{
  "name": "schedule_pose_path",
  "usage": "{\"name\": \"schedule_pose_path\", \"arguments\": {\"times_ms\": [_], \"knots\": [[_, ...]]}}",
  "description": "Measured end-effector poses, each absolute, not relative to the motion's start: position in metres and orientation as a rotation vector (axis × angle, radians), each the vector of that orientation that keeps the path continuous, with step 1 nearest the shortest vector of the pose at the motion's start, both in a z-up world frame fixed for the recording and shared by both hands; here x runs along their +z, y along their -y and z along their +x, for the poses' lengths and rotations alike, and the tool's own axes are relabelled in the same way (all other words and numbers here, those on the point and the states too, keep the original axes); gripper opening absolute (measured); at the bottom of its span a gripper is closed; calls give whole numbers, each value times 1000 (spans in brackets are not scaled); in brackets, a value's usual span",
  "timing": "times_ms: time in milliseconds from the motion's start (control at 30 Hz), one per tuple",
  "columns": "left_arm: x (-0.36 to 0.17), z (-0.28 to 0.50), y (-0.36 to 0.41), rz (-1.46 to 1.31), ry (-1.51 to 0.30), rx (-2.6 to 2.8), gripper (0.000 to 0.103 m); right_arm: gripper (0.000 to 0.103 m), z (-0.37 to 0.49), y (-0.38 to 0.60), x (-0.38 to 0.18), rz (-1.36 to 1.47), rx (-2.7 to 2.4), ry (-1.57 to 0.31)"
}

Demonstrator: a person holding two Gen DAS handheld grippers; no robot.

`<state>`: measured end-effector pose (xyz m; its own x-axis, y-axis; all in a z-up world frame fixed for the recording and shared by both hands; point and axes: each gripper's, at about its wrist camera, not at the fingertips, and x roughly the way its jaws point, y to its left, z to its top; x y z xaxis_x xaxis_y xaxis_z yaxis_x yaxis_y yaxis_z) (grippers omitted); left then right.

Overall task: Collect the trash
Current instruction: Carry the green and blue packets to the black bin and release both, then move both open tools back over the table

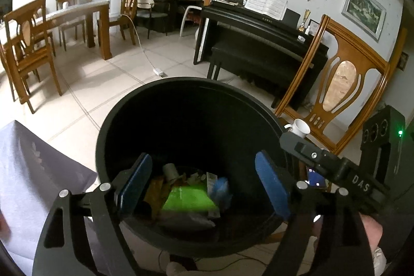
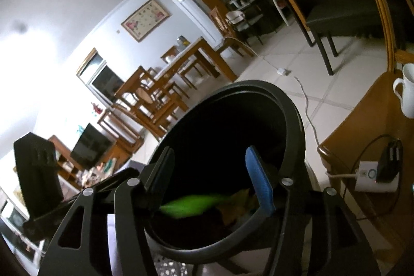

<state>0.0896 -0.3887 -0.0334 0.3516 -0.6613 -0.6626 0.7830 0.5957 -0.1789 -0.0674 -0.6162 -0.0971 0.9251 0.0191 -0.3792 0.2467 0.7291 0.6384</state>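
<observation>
A round black trash bin (image 1: 108, 136) stands on the floor, seen from above in both views (image 2: 292, 110). At its bottom lie a bright green packet (image 1: 187, 199), a small paper cup (image 1: 170, 170), a blue wrapper (image 1: 220, 188) and other scraps. The green packet also shows, blurred, in the right wrist view (image 2: 192, 203). My left gripper (image 1: 203, 184) is open and empty above the bin mouth. My right gripper (image 2: 211, 179) is open and empty over the bin too; its body (image 1: 336, 167) reaches in from the right in the left wrist view.
A wooden chair (image 1: 339, 84) with a white mug (image 1: 301, 127) and a phone (image 1: 316, 179) stands right of the bin. A black piano (image 1: 258, 38) is behind. A grey cloth (image 1: 33, 172) lies at left. A dining table (image 1: 77, 12) stands far left. A cable and adapter (image 1: 158, 72) cross the floor.
</observation>
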Motion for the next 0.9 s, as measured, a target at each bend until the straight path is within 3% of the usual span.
{"name": "schedule_pose_path", "arguments": {"times_ms": [367, 400, 900], "knots": [[-19, 91, 315, 146, -749, -848, 84, 66, -56, 566, -70, 646, -61, -409], [-17, 91, 302, 138, -744, -828, 86, 69, -53, 556, -67, 632, -46, -416], [-17, 109, 70, 32, -730, -399, 86, 69, 28, 346, -29, 332, 270, -590]]}}
